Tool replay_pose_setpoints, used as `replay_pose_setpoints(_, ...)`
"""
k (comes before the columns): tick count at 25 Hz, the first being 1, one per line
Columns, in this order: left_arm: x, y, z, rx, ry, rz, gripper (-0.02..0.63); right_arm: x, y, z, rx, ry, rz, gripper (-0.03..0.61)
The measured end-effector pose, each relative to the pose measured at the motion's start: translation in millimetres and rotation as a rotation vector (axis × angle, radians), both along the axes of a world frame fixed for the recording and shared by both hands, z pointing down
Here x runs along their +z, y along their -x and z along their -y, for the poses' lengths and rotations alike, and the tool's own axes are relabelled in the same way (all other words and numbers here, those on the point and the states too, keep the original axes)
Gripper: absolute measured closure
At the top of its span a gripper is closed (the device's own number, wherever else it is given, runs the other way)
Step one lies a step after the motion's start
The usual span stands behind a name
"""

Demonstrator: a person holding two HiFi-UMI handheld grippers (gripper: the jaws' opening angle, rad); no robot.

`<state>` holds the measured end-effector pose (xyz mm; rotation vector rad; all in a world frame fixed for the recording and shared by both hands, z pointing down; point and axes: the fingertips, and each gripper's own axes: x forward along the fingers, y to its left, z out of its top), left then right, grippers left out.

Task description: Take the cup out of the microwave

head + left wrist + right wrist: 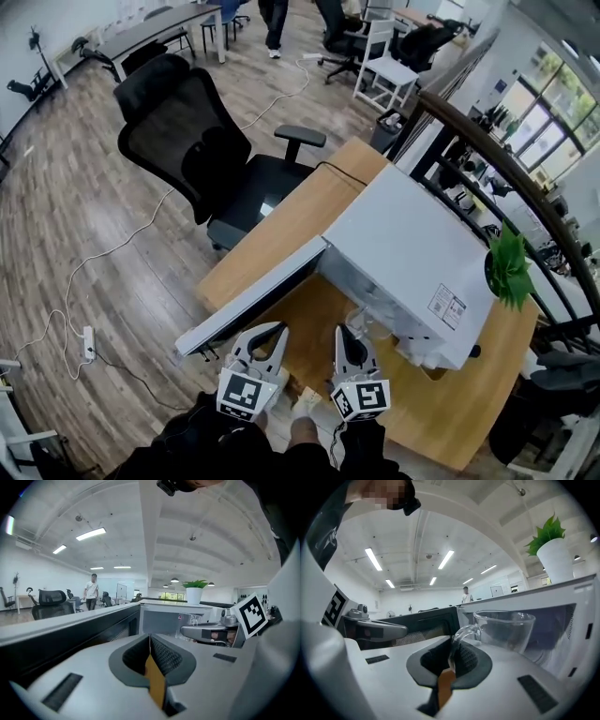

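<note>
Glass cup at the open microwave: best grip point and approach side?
The handle, pinched across its thin loop, coming from the microwave's open front. The handle sticks out toward that side, while the glass cup's round, smooth wall looks too wide for the jaws. The right gripper is shut on the handle this way.

Wood-plank floor (84,187) with white cable (112,249), black office chair (187,141) far left by wooden desk (291,220), white chair (384,61) far, windows (553,131) right, ceiling strip lights (90,534).
</note>
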<state>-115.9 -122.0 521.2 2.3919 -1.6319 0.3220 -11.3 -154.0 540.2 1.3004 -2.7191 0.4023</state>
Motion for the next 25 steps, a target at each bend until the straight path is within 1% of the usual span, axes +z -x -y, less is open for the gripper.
replay_pose_setpoints(5,-22.7,-12.4,-0.9,0.045,-0.034,0.001,0.588,-19.8,-16.7,-13.3,0.056,-0.018,0.013,0.560)
replay_pose_setpoints(12,-54.9,-37.9,6.3,0.135,-0.090,0.006,0.588,-51.6,-39.5,-27.6,0.126,-0.070,0.020,0.560)
replay_pose_setpoints(19,-81.1,-68.7,8.9,0.236,-0.134,0.008,0.588,-83.1,-70.8,-41.5,0.220,-0.126,0.014,0.560)
replay_pose_setpoints(25,-103.1,-102.6,3.6,0.326,-0.178,-0.002,0.588,-103.8,-101.5,-56.4,0.304,-0.172,0.000,0.560)
